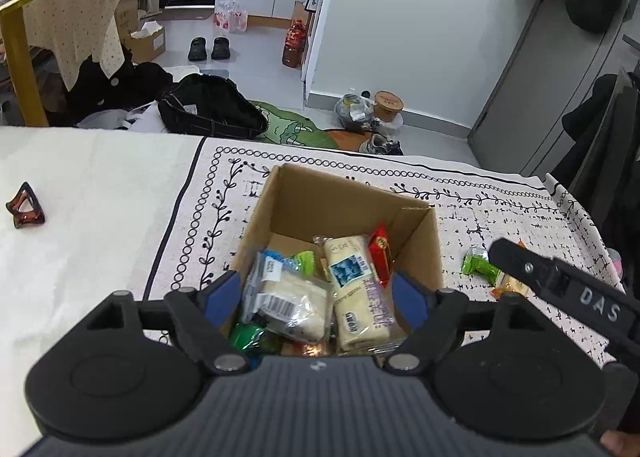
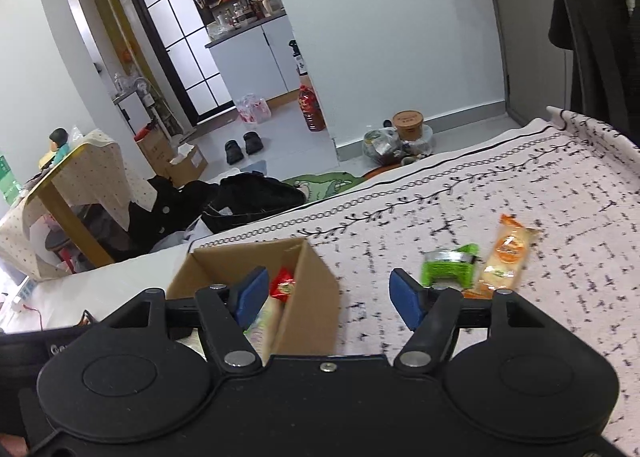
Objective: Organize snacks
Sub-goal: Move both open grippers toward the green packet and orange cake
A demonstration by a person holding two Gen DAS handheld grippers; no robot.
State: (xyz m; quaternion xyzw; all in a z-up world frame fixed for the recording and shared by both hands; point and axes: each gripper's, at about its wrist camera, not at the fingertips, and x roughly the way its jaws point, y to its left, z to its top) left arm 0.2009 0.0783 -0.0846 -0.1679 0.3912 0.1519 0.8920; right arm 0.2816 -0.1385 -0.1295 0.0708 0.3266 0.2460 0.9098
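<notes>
While the left gripper (image 1: 314, 301) hangs over the cardboard box (image 1: 352, 197) with its blue pads spread and clamping nothing, a clear-wrapped bun (image 1: 292, 305) and a long cream packet (image 1: 356, 289) lie just below them, a red packet (image 1: 380, 255) beyond. The right gripper (image 2: 328, 293) also stands apart and empty, straddling the box's near corner; ahead to its right on the patterned cloth (image 2: 560, 185) lie a green packet (image 2: 450, 265) and an orange-ended packet (image 2: 506, 261).

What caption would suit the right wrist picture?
Open right gripper beside the cardboard box, green snack and orange snack waiting on the cloth.
</notes>
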